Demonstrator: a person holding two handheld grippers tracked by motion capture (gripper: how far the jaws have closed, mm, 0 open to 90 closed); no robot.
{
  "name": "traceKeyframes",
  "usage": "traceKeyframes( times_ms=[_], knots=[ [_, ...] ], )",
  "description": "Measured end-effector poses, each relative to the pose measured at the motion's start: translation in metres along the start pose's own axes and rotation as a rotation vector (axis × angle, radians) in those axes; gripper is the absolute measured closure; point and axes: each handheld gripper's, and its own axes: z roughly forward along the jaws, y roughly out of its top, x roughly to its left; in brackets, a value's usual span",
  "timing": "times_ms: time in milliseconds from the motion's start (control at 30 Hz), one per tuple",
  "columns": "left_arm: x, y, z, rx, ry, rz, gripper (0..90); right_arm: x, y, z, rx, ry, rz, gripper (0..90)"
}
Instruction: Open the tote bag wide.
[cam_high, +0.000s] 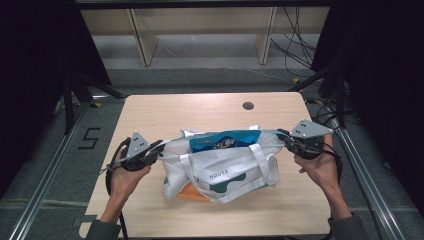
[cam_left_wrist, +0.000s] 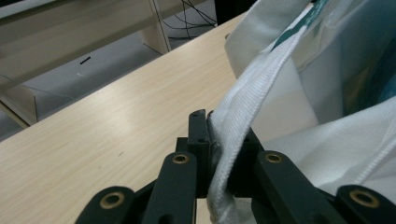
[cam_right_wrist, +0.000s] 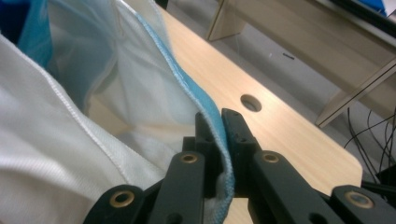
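A soft white bag (cam_high: 222, 172) sits mid-worktop (cam_high: 200, 107), nearer the front edge. The left gripper (cam_high: 161, 146) and right gripper (cam_high: 281, 135) pinch its rim, fingers closed on cloth. It looks light and floppy; grip the hems.

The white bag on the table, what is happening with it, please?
A person holds the white tote bag stretched between two tools. The left hand-held gripper is shut on one edge of the bag, the right hand-held gripper on the opposite edge. The bag rests on the wooden table, mouth pulled open, with a blue package inside.
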Motion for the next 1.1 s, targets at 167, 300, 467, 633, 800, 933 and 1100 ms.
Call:
traceKeyframes(
  times_ms=[167, 300, 467, 633, 800, 933, 1100],
  knots=[
    [-0.002, -0.012, 0.009, 0.027, -0.014, 0.018, 82.0, 0.002, -0.008, 0.007, 0.025, 0.009, 0.0, 86.0],
    [-0.006, -0.022, 0.018, 0.056, -0.013, 0.018, 82.0, 0.004, -0.015, 0.013, 0.052, 0.02, -0.004, 85.8],
    [-0.007, -0.028, 0.024, 0.071, -0.024, 0.021, 81.9, 0.006, -0.021, 0.02, 0.076, 0.03, -0.01, 85.6],
    [-0.011, -0.04, 0.026, 0.125, -0.049, 0.053, 81.8, 0.013, -0.031, 0.027, 0.121, 0.058, -0.014, 85.5],
    [-0.021, -0.053, 0.03, 0.19, -0.076, 0.058, 81.8, 0.02, -0.038, 0.032, 0.148, 0.076, -0.005, 85.5],
    [-0.03, -0.06, 0.035, 0.241, -0.085, 0.096, 81.9, 0.025, -0.047, 0.039, 0.18, 0.096, -0.009, 85.5],
    [-0.033, -0.063, 0.04, 0.267, -0.093, 0.098, 81.9, 0.035, -0.063, 0.052, 0.254, 0.124, -0.01, 85.6]
  ],
)
